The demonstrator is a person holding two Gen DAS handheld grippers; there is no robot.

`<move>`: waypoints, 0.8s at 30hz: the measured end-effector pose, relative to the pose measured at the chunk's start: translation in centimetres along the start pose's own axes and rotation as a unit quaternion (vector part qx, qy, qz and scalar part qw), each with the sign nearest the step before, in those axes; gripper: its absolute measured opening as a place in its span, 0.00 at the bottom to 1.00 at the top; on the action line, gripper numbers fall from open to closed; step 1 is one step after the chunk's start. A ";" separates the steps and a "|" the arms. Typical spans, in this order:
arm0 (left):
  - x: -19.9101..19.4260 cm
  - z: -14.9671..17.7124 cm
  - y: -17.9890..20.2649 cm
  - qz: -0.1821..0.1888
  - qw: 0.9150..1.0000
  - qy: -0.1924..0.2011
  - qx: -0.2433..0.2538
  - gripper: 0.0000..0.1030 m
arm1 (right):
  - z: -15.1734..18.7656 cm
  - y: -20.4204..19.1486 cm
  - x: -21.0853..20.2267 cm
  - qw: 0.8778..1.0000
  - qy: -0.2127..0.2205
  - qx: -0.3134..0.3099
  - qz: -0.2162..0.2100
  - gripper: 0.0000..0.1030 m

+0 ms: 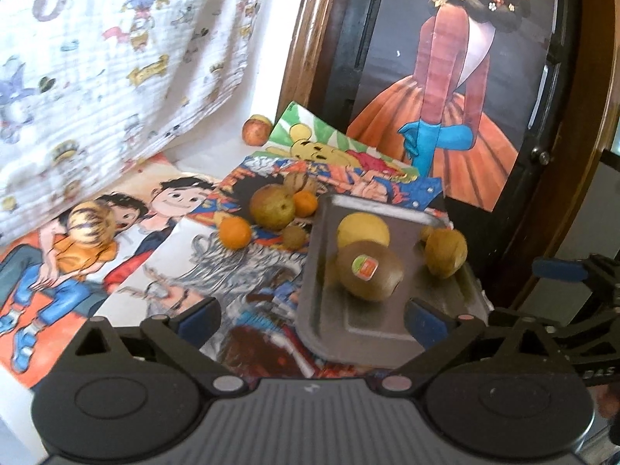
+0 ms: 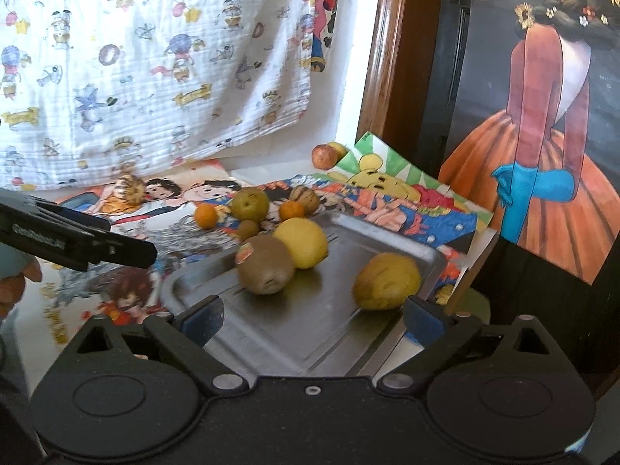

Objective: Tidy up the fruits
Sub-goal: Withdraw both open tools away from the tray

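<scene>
1. Steel tray (image 2: 383,240) sits on the drawing-covered surface (image 1: 162,267), right in front of both your claws.
2. Your left claw (image 1: 312,319) stands wide with nothing between its blue pads, hovering over the tray's near edge.
3. Your right claw (image 2: 313,316) is also spread wide and holds nothing; the tray's near end lies between its pads.
4. On the tray you have a kiwi (image 2: 265,270) with a sticker, touching a yellow lemon (image 2: 301,242) behind it, and a yellowish fruit (image 2: 386,281) apart from them towards the right.
5. Off the tray, just beyond its far left corner, lie a green pear-like fruit (image 1: 272,207), two small oranges (image 1: 235,233), a small brown fruit (image 1: 294,236) and a striped nut-like one (image 1: 300,183).
6. A striped round fruit (image 1: 91,223) lies well to the left, and a reddish apple (image 1: 255,129) rests far back near the wooden frame (image 1: 306,58).
</scene>
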State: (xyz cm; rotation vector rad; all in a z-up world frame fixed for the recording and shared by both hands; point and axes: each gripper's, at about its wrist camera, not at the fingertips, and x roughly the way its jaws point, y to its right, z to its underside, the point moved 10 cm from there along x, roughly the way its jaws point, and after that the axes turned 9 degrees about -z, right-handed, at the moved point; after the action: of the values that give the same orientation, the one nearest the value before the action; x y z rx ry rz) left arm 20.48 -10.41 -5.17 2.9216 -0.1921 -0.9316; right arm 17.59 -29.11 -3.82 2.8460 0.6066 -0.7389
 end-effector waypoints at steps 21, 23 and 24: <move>-2.8 4.1 -5.7 -0.055 0.997 -0.046 0.022 1.00 | 3.3 -6.2 -1.2 0.982 -0.105 0.146 -0.059 0.99; -3.0 4.1 -6.4 -0.058 0.997 -0.046 0.019 1.00 | 3.4 -6.9 -0.9 0.980 -0.112 0.150 -0.064 0.99; -3.1 4.1 -6.9 -0.061 0.997 -0.047 0.017 1.00 | 3.3 -7.2 -0.7 0.979 -0.116 0.152 -0.068 0.99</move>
State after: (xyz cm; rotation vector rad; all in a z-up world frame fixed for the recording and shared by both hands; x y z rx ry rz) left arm 16.27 -3.30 -7.50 2.9505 -0.0347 -1.0943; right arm 12.58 -23.61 -6.60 2.9409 0.7116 -1.2672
